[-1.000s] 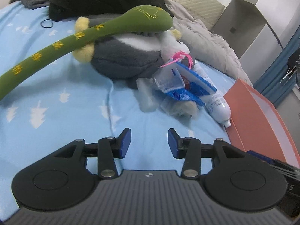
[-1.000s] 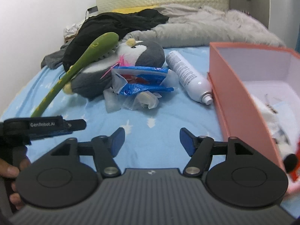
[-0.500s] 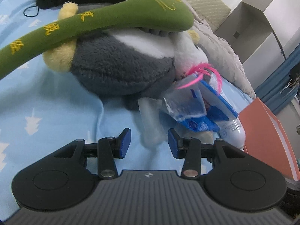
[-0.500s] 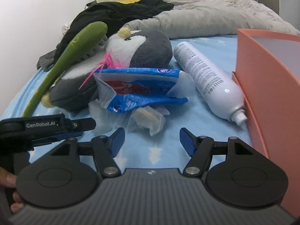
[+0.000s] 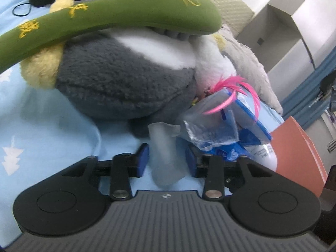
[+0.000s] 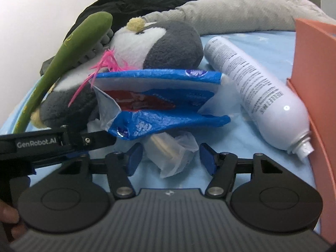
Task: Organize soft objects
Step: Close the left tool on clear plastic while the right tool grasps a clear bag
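A grey and white penguin plush lies on the blue bedsheet under a long green plush stick. A blue plastic pack with clear wrap leans on the plush. My left gripper is open with a clear plastic flap between its fingers. My right gripper is open around crumpled clear plastic. The left gripper's body shows in the right wrist view.
A white spray can lies beside an orange box on the right. Black clothing and a grey blanket lie behind the plush. A white shelf stands at the far right.
Both grippers have moved forward toward the pile. The clear plastic now sits between the fingers of each. Both stay open.
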Tool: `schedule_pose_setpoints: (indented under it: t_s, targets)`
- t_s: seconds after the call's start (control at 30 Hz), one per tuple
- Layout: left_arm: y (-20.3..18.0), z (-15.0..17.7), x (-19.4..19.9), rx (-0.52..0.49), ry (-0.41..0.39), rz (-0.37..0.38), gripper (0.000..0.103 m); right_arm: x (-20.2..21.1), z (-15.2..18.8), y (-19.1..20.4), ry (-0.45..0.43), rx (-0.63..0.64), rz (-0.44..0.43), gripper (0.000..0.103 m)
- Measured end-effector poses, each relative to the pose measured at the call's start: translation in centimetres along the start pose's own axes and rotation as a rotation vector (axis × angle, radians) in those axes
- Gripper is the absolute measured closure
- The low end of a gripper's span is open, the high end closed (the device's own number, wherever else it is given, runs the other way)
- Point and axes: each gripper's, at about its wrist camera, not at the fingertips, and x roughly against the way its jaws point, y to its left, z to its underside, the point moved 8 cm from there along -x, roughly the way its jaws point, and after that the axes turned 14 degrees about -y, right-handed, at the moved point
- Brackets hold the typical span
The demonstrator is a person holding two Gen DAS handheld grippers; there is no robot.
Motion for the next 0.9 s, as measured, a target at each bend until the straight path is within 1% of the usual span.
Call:
schedule_pose_setpoints:
  t_s: [0.03,0.1,0.17,0.3,0.37,0.53,0.67,0.9]
  targets:
    - [0.0,0.0,0.0,-0.006,-0.003,-0.008,0.073,-0.1,0.1,0.1,0.005,-0.004,-0.006,0.047]
    - [0.0,-0.1,0.2,0.006,-0.008,-0.005,0.078,-0.1,0.0,0.2,0.007,0.006,0.001,0.055]
    - [0.0,-0.1,0.4,0.009,-0.011,-0.005,0.082,0.0,0.0,0.3,0.009,0.006,-0.001,0.059]
    - [-0.8,-0.1,1.0,-0.013,-0.019,-0.005,0.085,0.6,-0.1,0.4,0.009,0.014,0.01,0.07]
    - [-1.0,-0.1,1.5,-0.022,-0.022,-0.008,0.086,1.2,0.0,0.5,0.013,0.022,0.013,0.072]
    - [-1.6,0.0,3.3,-0.037,-0.021,-0.021,0.087,3.0,-0.1,0.6,0.01,0.039,0.021,0.073]
    - [-1.8,0.1,5.2,-0.06,-0.015,-0.036,0.089,5.0,0.6,1.0,0.025,0.055,0.03,0.073]
    - [-2.6,0.9,9.0,-0.082,0.001,-0.036,0.09,9.0,1.1,1.1,0.023,0.065,0.05,0.074]
